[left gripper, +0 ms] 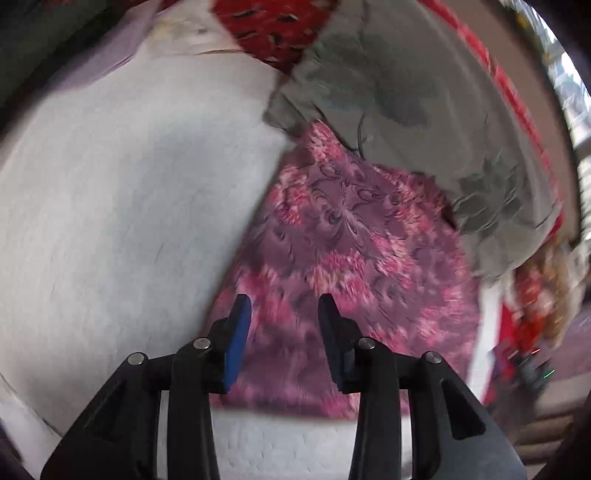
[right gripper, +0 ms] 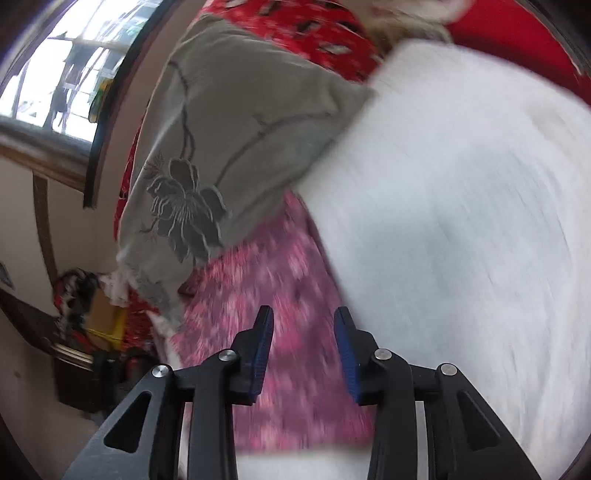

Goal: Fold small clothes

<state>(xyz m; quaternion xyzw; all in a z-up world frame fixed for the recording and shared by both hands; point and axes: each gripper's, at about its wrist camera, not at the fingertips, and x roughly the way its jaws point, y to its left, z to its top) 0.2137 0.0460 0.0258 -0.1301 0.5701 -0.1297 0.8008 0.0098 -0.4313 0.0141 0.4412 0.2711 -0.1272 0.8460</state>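
Observation:
A pink and purple patterned garment lies flat on a white sheet. My left gripper is open and empty, hovering over the garment's near left part. In the right wrist view the same garment lies on the white sheet. My right gripper is open and empty above the garment's near right edge. Both views are motion-blurred.
A grey pillow with a flower print overlaps the garment's far end. Red patterned cloth lies behind it. A window and cluttered items are at the left.

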